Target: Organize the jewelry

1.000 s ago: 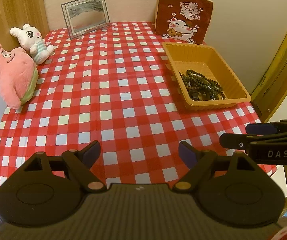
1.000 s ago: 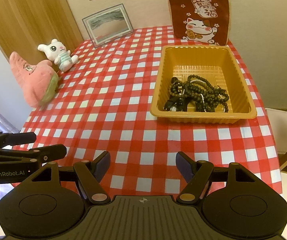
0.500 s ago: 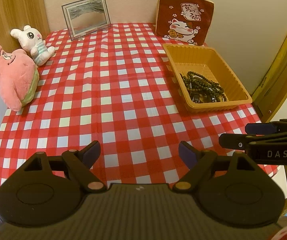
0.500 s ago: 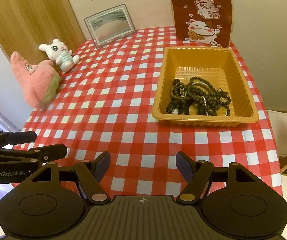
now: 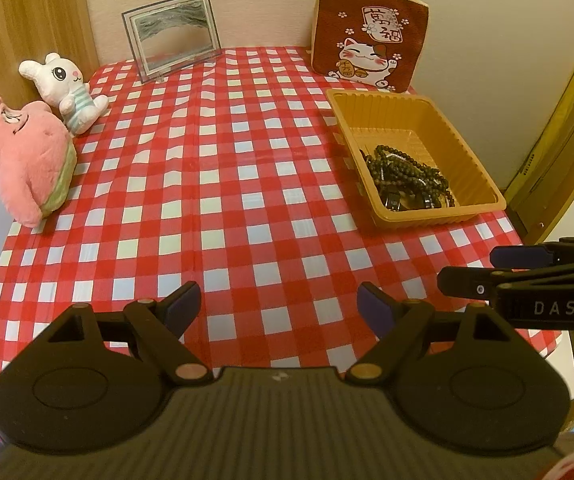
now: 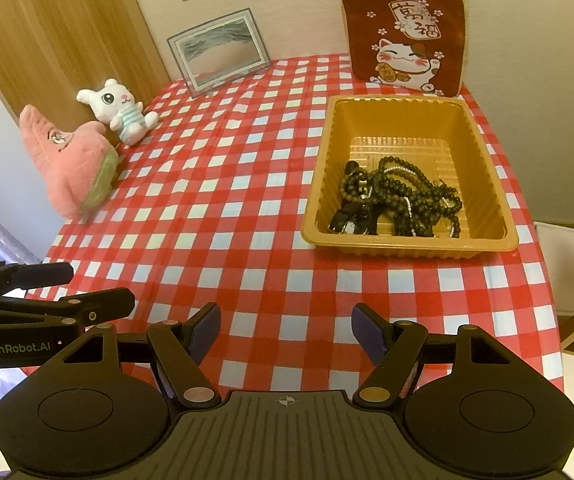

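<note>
- Starting at the left, our left gripper [image 5: 278,305] hangs over the near edge of the checked tablecloth [image 5: 223,184], jaws spread wide and holding nothing.
- Ahead of it lies only bare cloth; the pink plush [image 5: 15,152] and white bunny [image 5: 67,92] sit far off to the left and play no part.
- Moving right, our right gripper [image 6: 285,332] also stands released, fingers apart and empty, near the table's front edge.
- The jewelry [image 6: 397,200], a tangle of dark beaded strands with what looks like a watch or clasp, rests in the near half of the orange tray [image 6: 487,184], toward its front wall.
- From the right gripper the tangle lies ahead and a little to the right; from the left gripper it lies well off to the right [image 5: 407,178].
- We judge the right hand nearer, so the reach is likely its own.
- The heap spreads mostly across the tray's width, and no single strand lies clear of the rest.
</note>
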Demonstrator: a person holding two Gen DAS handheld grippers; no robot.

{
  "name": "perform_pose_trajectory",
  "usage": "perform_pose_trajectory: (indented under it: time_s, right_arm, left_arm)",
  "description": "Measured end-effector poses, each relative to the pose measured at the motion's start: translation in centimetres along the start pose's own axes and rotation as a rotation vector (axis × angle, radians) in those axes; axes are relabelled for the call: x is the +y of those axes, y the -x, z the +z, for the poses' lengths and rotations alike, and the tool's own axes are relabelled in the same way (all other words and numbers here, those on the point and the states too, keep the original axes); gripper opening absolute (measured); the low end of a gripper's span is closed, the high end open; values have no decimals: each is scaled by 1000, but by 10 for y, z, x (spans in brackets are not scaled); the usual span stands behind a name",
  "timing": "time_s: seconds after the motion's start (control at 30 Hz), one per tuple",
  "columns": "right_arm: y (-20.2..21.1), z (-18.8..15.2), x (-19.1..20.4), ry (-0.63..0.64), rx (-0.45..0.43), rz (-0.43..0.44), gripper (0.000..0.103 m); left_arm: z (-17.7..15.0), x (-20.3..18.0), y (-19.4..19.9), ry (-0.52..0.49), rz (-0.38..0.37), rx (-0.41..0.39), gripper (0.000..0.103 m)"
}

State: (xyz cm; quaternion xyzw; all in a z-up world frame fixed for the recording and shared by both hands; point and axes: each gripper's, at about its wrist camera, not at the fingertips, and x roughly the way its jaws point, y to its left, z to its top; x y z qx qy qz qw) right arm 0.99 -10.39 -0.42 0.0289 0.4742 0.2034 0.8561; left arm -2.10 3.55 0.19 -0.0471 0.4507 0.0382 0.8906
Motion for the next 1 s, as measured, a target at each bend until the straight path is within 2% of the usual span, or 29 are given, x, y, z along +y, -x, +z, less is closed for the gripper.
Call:
perform_pose_trajectory:
  time_s: [1.0]
  right_arm:
    - [-4,9,-1,1,-3,-1,72]
  left_arm:
    - [6,-1,-4,-1,-5,-3,84]
